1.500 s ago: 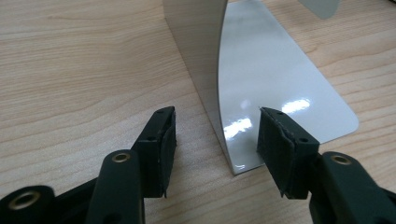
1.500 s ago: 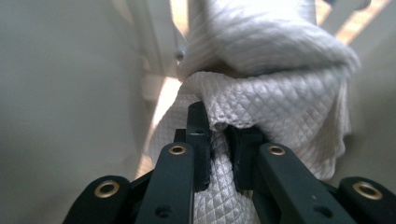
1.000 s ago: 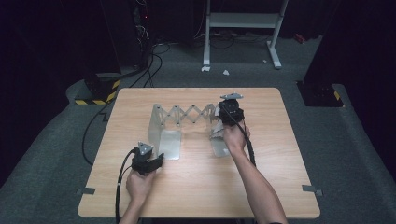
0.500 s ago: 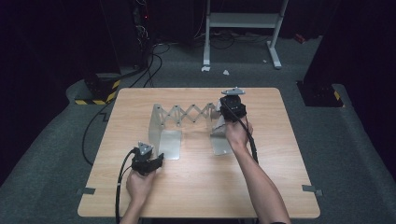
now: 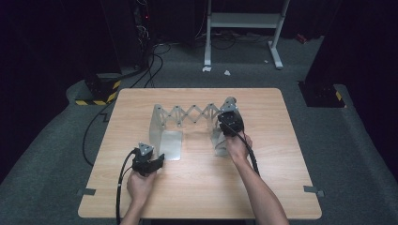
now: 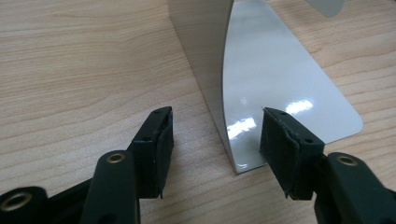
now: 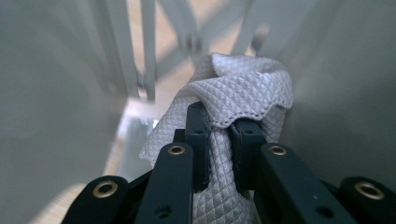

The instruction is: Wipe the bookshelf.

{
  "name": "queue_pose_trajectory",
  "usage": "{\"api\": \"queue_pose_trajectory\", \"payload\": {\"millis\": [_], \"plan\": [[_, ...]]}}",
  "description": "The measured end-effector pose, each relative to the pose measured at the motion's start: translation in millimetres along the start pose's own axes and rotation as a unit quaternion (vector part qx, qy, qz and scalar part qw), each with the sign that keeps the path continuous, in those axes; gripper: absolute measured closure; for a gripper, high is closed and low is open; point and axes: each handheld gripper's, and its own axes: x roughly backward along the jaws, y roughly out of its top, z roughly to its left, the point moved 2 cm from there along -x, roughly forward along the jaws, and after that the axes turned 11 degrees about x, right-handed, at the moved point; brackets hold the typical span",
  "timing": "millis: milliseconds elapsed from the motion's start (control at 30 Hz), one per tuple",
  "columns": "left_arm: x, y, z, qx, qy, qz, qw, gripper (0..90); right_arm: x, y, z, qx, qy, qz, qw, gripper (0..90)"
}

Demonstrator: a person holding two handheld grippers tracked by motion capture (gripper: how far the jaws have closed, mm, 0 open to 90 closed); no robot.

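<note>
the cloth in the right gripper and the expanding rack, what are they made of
Cloth: looks like white woven fabric, matte, with a quilted diamond texture and a stitched edge. Expanding rack: probably painted or polished sheet metal, thin, pale grey, glossy with bright reflections.

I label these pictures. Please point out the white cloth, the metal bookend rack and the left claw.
white cloth (image 7: 233, 98), right gripper view, its quilted fold.
metal bookend rack (image 5: 170, 144), high view, left base plate.
left claw (image 6: 215, 140), left gripper view, between its fingertips.

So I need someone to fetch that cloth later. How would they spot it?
On the wooden table stands a metal accordion rack. At its right end, the right gripper pinches a white quilted cloth: the one soft thing among hard metal plates.
</note>
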Motion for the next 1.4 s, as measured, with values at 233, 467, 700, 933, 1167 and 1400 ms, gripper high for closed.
{"api": "queue_pose_trajectory", "payload": {"millis": [233, 467, 700, 933, 1167, 1400], "plan": [[-0.1, 0.1, 0.0, 0.0, 0.001, 0.0, 1.0, 44.6, -27.8, -28.0, 7.9, -0.002, 0.021, 0.035, 0.9992, 80.2], [-0.1, 0.1, 0.2, 0.002, 0.002, -0.001, 1.0, 44.7, -32.9, -33.3, 10.2, 0.012, 0.023, 0.046, 0.9986, 80.0], [-0.1, 0.1, 0.2, 0.002, 0.002, -0.001, 1.0, 44.6, -29.6, -48.8, 10.8, 0.015, 0.03, 0.046, 0.9984, 80.1], [-0.2, 0.1, 0.1, 0.002, 0.002, -0.001, 1.0, 44.2, -11.2, -69.5, 7.8, 0.019, 0.041, 0.034, 0.9984, 80.0], [-0.4, 0.1, 0.0, 0.001, 0.0, 0.0, 1.0, 43.3, 5.5, -89.7, 2.1, 0.017, 0.044, 0.029, 0.9985, 80.5], [-0.2, 0.1, 0.1, 0.002, 0.001, -0.001, 1.0, 43.5, 17.5, -100.9, -3.3, 0.012, 0.045, 0.027, 0.9986, 80.5]]}}
